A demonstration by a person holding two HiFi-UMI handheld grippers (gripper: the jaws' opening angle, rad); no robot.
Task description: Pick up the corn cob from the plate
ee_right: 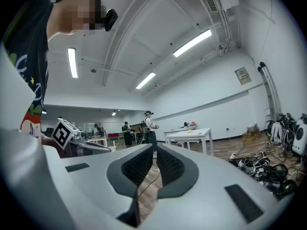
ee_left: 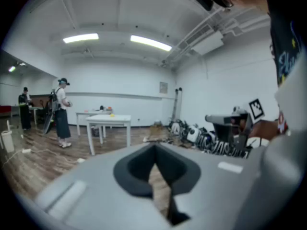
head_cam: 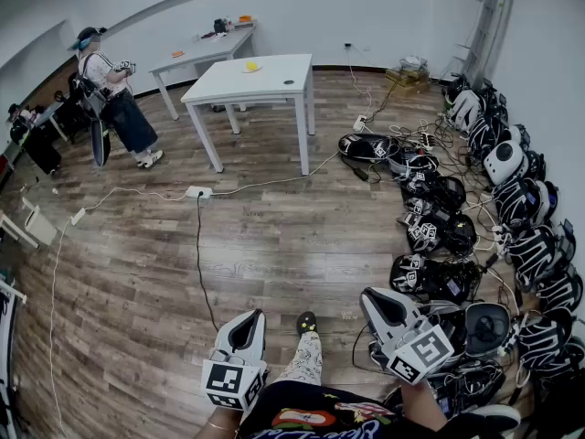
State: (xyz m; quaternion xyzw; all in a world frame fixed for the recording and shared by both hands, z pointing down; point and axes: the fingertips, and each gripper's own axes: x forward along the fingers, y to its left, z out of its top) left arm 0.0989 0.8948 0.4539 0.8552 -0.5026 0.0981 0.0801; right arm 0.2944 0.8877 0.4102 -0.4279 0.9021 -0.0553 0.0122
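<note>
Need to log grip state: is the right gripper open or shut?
Shut: the right gripper has its tips together in its own view, nothing held between them.

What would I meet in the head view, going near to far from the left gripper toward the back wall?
left gripper → power strip on the floor → white table with the yellow corn cob on it → second table by the wall
</note>
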